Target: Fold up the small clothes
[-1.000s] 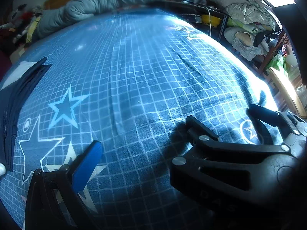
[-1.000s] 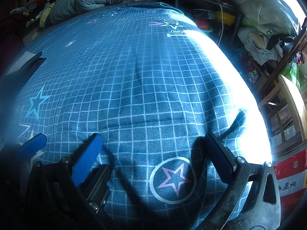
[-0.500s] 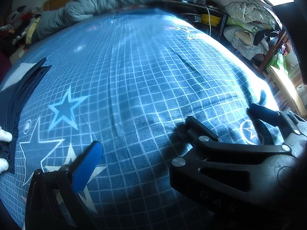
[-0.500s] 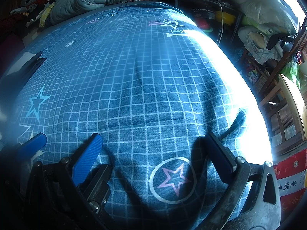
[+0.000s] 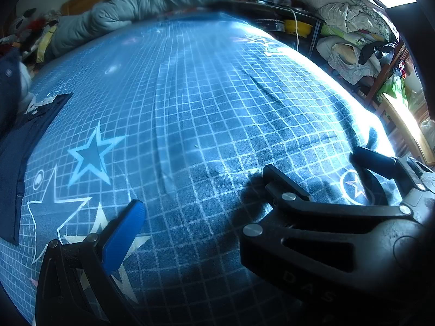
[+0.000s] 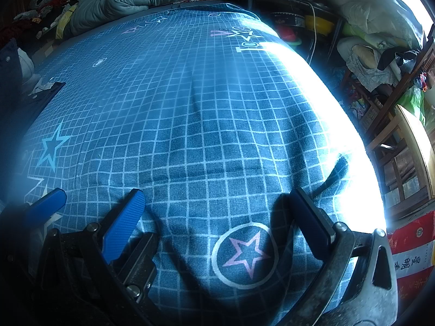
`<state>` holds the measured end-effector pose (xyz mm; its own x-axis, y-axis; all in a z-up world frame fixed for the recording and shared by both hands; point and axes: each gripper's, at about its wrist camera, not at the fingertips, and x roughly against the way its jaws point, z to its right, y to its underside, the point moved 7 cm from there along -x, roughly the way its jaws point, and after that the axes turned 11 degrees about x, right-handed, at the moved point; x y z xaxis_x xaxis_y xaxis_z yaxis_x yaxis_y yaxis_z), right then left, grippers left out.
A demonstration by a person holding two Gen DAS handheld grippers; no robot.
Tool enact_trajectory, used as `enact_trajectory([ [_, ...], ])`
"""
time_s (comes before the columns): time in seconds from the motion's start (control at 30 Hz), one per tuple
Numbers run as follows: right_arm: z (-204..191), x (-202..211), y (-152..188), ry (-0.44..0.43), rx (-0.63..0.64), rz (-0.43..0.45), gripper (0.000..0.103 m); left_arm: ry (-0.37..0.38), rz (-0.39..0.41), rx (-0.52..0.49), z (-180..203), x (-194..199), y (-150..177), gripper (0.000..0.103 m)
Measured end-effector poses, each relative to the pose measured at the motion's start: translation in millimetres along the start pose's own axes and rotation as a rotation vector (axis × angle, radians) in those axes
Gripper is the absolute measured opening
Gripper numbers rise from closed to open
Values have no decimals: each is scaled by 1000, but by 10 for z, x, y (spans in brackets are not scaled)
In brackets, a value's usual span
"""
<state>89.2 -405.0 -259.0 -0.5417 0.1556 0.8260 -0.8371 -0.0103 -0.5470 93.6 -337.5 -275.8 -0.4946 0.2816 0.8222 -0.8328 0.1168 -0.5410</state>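
A dark navy garment lies flat at the left edge of the bed, with a bit of crumpled white cloth at its far corner. The right wrist view shows the same garment at far left. My left gripper is open and empty, low over the blue checked star sheet and well right of the garment. My right gripper is also open and empty, over a circled pink star near the bed's front right. The right gripper's blue finger shows in the left wrist view.
A grey quilt is rolled up at the far end of the bed. Shelves heaped with bedding and clutter line the right side, beside a wooden chair. A blurred dark blue and white shape hangs at the left edge.
Both grippers have stayed put. At the left edge, something white touched the garment half a second ago; now a dark blue and white shape is above it and its white corner looks crumpled.
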Motion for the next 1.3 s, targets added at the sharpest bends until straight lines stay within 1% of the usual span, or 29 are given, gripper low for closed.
enact_trajectory([
  [1.3, -22, -15, -4, 4, -1, -2, 103, -2, 2, 1, -46, -16, -7, 103],
])
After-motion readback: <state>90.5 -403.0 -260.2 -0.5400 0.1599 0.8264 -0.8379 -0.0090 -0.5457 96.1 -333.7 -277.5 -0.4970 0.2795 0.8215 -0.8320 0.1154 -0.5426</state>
